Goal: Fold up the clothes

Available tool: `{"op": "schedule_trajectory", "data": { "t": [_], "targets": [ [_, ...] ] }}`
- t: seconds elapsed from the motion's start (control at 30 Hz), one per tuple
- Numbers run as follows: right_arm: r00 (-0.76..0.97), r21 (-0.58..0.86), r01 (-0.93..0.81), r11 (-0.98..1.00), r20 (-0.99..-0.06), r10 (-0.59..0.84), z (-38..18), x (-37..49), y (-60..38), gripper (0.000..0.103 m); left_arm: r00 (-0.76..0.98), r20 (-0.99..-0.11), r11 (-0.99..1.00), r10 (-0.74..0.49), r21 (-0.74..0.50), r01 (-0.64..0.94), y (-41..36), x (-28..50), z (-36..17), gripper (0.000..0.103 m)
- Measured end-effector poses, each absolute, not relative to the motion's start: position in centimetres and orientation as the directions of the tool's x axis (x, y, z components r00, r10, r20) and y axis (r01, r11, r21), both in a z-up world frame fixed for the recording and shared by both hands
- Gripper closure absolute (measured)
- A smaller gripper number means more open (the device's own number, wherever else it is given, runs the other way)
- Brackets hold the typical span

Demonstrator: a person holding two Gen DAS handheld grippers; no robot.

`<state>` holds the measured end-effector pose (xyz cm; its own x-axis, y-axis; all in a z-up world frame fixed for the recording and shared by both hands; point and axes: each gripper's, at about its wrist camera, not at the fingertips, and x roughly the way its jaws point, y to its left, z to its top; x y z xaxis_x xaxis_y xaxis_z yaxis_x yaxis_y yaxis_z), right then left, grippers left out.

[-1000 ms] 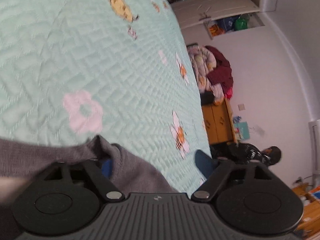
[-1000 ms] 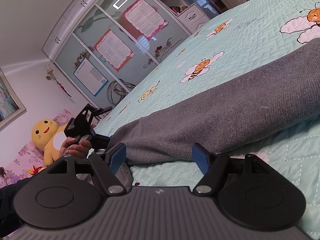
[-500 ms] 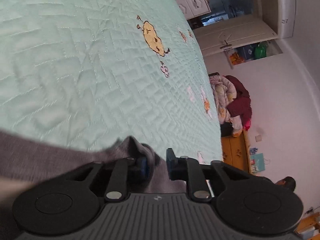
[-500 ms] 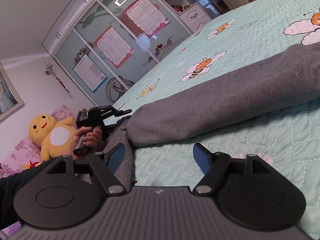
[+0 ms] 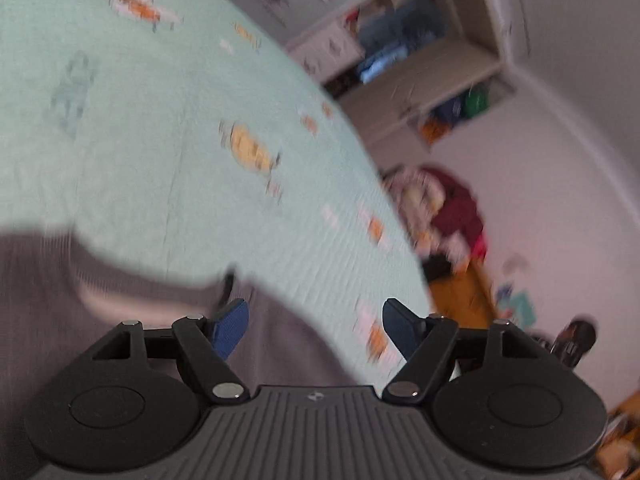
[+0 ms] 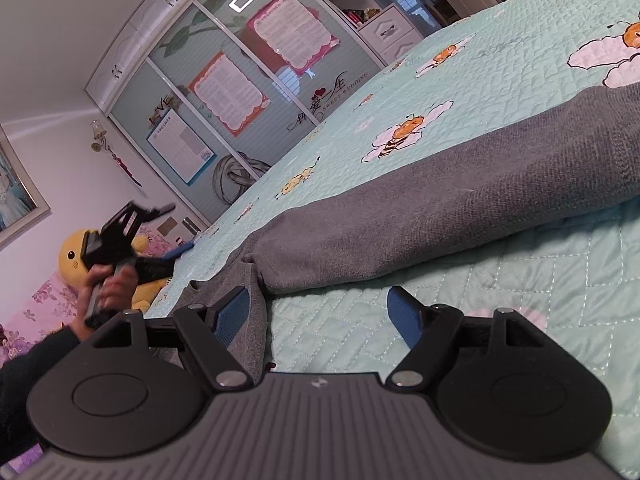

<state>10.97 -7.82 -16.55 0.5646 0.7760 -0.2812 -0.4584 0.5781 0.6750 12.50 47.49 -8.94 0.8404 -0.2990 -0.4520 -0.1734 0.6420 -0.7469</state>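
Note:
A grey garment (image 6: 460, 208) lies folded in a long band across the mint quilted bed (image 6: 540, 280). My right gripper (image 6: 317, 296) stands open just in front of its near fold. A flap of the grey cloth runs beside its left finger, and neither pad presses on anything. My left gripper (image 5: 314, 308) hovers over the grey garment (image 5: 100, 264) with its jaws opening. Cloth lies under the gap, apart from the pads. The right wrist view shows the left gripper (image 6: 173, 227) lifted off the bed edge in a person's hand (image 6: 108, 288).
A yellow plush toy (image 6: 72, 252) sits beyond the bed's left edge. Sliding wardrobe doors (image 6: 240, 92) with posters close the far wall. In the blurred left wrist view, a pile of clothes (image 5: 452, 208) tops a wooden cabinet beside open shelves (image 5: 420, 60).
Half a second ago my left gripper was pinched on a corner of the grey garment; now it has let go, opened wide and risen away. My right gripper has stayed put.

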Motion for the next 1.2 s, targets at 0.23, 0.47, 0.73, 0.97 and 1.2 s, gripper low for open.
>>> {"op": "schedule_trajectory", "data": {
  "t": [0.23,0.47,0.73,0.97,1.2],
  "targets": [
    [0.565,0.676,-0.456,0.579,-0.283,0.775,-16.5,11.0,-7.8,0.027,0.843,-0.511,0.714,-0.167,-0.653,-0.254,41.8,11.2,-13.2,0.019],
    [0.566,0.676,-0.455,0.58,-0.283,0.774,-16.5,11.1,-7.8,0.027,0.809,-0.581,0.9,-0.095,-0.397,-0.179,31.1,7.1,-12.3,0.004],
    [0.566,0.676,-0.453,0.581,-0.285,0.774,-16.5,11.2,-7.7,0.027,0.805,-0.58,0.875,-0.127,-0.447,-0.184,27.2,-5.3,-12.1,0.005],
    [0.558,0.723,-0.424,0.545,-0.265,0.786,-16.6,11.5,-8.5,0.027,0.751,-0.65,0.788,-0.112,-0.519,-0.332,27.7,-14.6,-11.6,0.005],
    [0.613,0.941,-0.184,0.282,-0.115,0.782,-18.5,13.6,-12.4,0.03,0.735,-0.677,0.795,-0.046,-0.47,-0.384,27.1,-17.1,-9.5,0.005]
  ]
}}
